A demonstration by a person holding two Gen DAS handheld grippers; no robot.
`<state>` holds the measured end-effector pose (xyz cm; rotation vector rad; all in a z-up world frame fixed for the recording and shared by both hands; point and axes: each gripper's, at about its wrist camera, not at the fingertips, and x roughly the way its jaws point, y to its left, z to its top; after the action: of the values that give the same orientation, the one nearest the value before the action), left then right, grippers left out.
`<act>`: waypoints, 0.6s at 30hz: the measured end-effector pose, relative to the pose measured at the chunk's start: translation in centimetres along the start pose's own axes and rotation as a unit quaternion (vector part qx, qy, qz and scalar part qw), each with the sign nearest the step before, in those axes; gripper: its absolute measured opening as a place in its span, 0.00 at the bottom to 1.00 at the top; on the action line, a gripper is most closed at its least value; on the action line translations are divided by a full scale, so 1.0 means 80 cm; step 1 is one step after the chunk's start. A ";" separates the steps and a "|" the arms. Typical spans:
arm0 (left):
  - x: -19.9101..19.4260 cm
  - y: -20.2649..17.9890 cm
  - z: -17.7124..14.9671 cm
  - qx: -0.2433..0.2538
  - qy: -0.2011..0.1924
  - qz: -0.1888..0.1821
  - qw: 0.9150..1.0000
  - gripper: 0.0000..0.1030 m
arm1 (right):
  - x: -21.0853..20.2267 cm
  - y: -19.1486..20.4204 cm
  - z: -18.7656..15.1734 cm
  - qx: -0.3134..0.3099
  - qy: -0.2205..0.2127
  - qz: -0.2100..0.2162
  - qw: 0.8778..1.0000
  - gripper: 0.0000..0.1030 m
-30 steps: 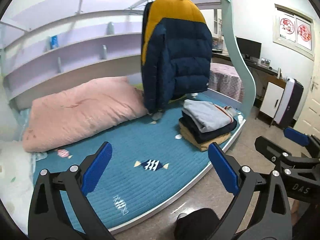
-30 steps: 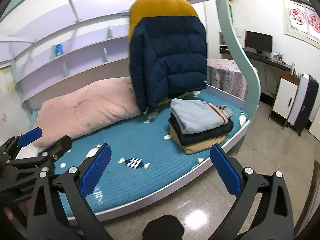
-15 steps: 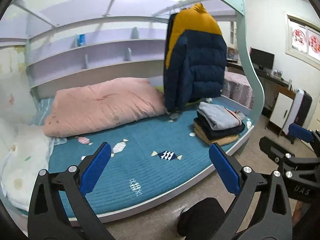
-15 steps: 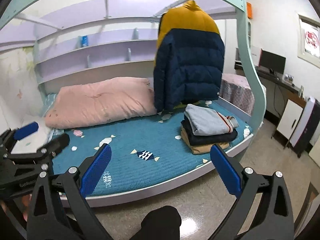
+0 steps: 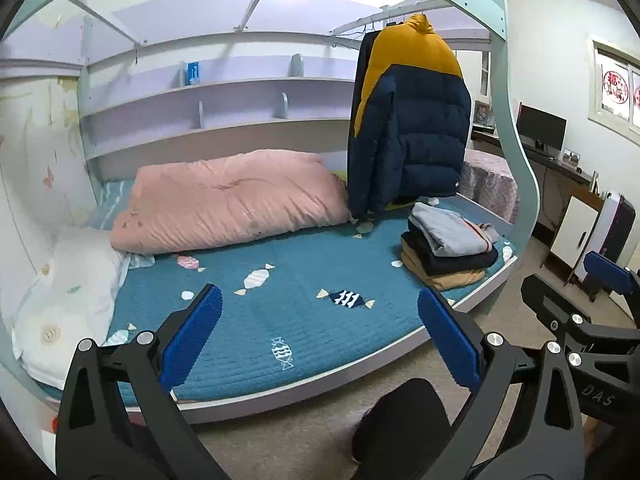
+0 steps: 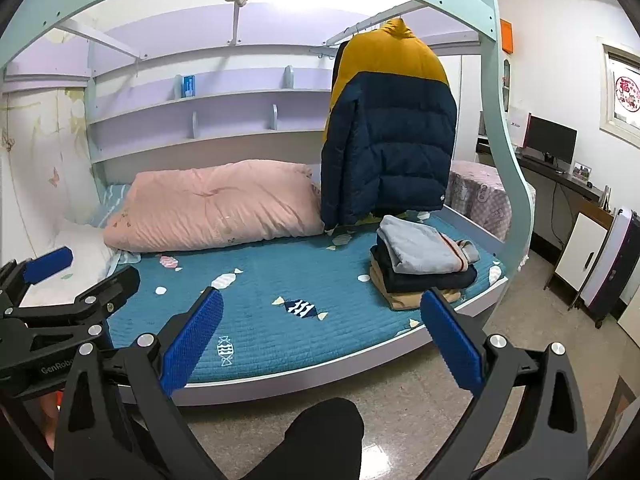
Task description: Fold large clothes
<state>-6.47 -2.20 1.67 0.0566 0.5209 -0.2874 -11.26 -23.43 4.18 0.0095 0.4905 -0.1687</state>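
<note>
A navy and yellow puffer jacket [image 5: 408, 128] hangs from a rail over the right end of the bed; it also shows in the right wrist view [image 6: 390, 128]. A stack of three folded clothes [image 5: 448, 246] lies on the blue mattress [image 5: 280, 312] near the right edge, seen too in the right wrist view [image 6: 422, 262]. My left gripper [image 5: 318, 338] is open and empty, held off the bed's front edge. My right gripper [image 6: 320, 340] is open and empty, beside it over the floor.
A pink folded quilt [image 5: 228, 200] lies along the back of the bed, a white pillow [image 5: 60, 292] at the left end. The teal bed frame arch [image 5: 512, 140] stands at the right. A white cabinet [image 6: 582, 252] and a suitcase [image 6: 612, 268] stand at the far right.
Both grippers have pulled back from the bed and turned left, so more of the bed, the pillow and the frame arch shows. Both stay open and empty.
</note>
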 end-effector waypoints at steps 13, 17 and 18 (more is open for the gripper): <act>-0.013 0.001 0.001 -0.004 -0.006 0.000 1.000 0.96 | -0.010 -0.002 0.001 0.003 -0.006 -0.007 1.000 0.93; -0.015 -0.001 0.005 -0.002 -0.009 0.006 1.000 0.96 | -0.010 -0.001 0.000 0.002 -0.005 -0.006 1.000 0.93; -0.016 -0.002 0.006 -0.001 -0.009 0.007 1.000 0.96 | -0.010 -0.001 0.000 0.003 -0.004 -0.005 1.000 0.93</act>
<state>-7.37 -2.08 2.71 0.0548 0.5022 -0.2732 -11.95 -23.39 4.58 0.0111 0.4816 -0.1802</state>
